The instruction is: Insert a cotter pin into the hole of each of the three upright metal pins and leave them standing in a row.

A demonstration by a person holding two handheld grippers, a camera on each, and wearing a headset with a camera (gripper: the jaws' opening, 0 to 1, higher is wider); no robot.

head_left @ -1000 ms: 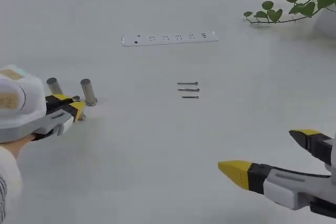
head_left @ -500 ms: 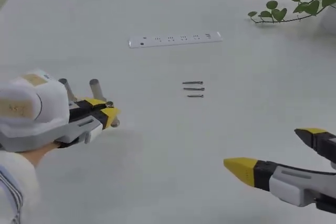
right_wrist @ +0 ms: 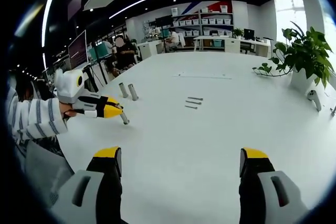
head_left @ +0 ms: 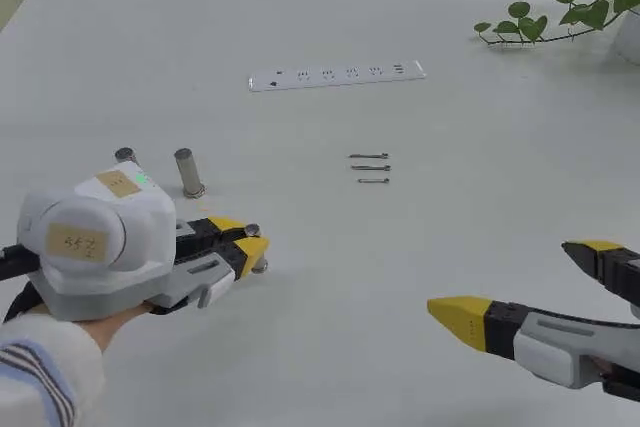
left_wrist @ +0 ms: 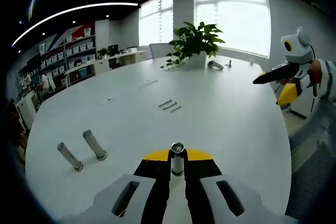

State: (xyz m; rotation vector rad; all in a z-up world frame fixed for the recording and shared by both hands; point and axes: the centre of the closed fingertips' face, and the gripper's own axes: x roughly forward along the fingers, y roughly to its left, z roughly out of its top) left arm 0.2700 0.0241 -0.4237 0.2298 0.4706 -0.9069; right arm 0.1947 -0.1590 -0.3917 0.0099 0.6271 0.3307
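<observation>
One metal pin (left_wrist: 177, 156) is clamped upright between the jaws of the left gripper (head_left: 243, 238), which are closed onto its shaft. Whether its foot is touching the counter (head_left: 330, 287) cannot be told. The pin is judged to be gripped this way so that it is steadied and kept vertical while a cotter pin is brought to its hole. The hole itself is too small to be made out.

The two other metal pins (head_left: 188, 173) are seen standing near each other, to the far left of the held one and clear of the gripper. The three cotter pins (head_left: 370, 168) are laid side by side at the middle of the counter. They lie farther off and to the right of the left gripper, well apart from it. No cotter pin is fitted yet.

The right gripper (head_left: 525, 285) is held wide open at the near right, with nothing between its jaws. The cotter pins lie to its far left, well apart, so a reach toward them is called for before one can be taken up.
</observation>
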